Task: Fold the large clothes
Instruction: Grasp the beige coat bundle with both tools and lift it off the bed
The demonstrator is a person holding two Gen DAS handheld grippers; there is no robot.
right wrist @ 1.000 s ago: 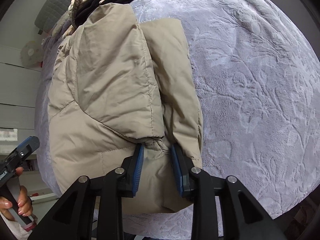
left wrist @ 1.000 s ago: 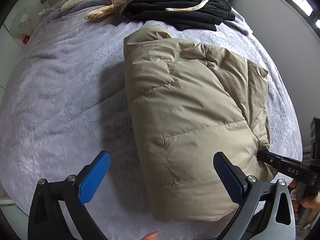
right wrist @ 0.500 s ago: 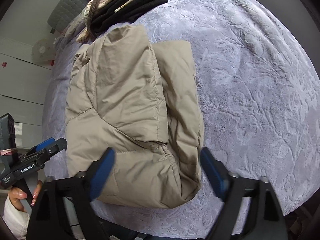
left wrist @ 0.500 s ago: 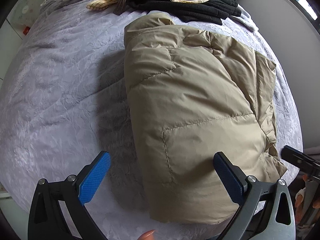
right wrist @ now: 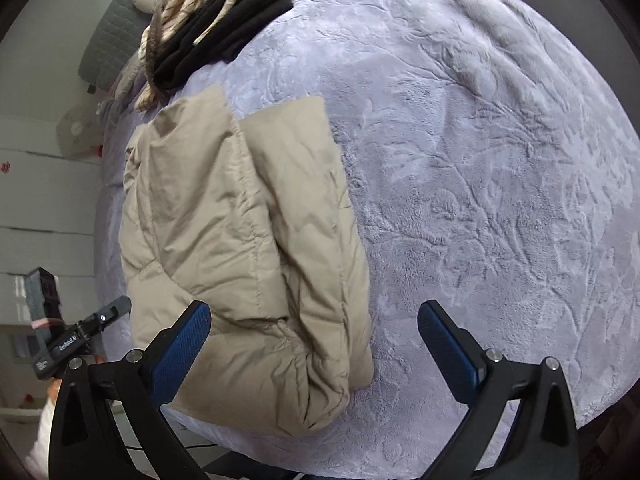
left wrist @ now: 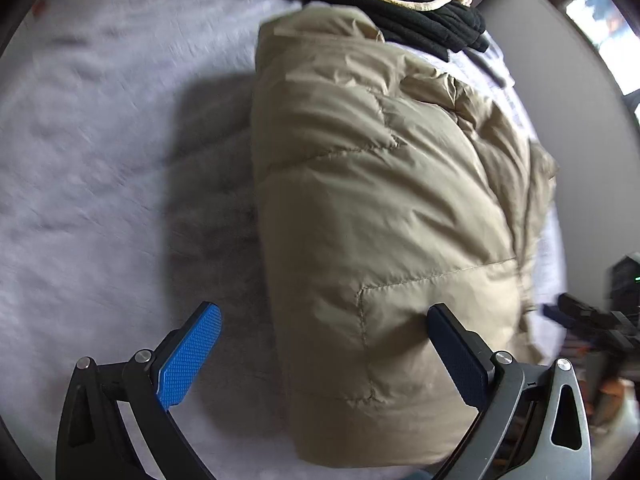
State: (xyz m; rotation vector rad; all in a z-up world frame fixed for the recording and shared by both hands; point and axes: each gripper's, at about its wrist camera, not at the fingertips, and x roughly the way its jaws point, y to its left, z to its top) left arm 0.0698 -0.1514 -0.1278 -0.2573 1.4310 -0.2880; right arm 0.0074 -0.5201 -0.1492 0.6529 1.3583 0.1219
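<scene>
1. Jacket (left wrist: 384,216): a large beige quilted garment, lying folded into a thick bundle on the bed (right wrist: 480,160), near its front edge. The bundle already looks compact, so I judge the fold to be close to finished and the step in hand to be a final tidy or one more fold.

2. Bed: covered in a lavender embossed plush blanket. This surface grips fabric, so I should lift a layer clear before moving it and not drag it.

3. Clothes pile (right wrist: 224,28): black and striped garments stacked at the far end of the bed, just beyond the jacket's far end. Any fold away from me should stop short of this pile.

4. Left gripper (left wrist: 324,356): fingers spread wide, holding nothing. The blue pad (left wrist: 188,360) is over bare blanket; the other finger is over the jacket's near corner. I cannot tell whether it touches the fabric.

5. Right gripper (right wrist: 314,352): fingers spread wide, holding nothing, straddling the loose right-hand flap of the jacket.

6. Procedure: close on all layers at the near hem together. The slick padded shell will spring open if I pinch only the top layer.

7. Hazard: the near edge sits close to the bed's edge and could slide off.
</scene>
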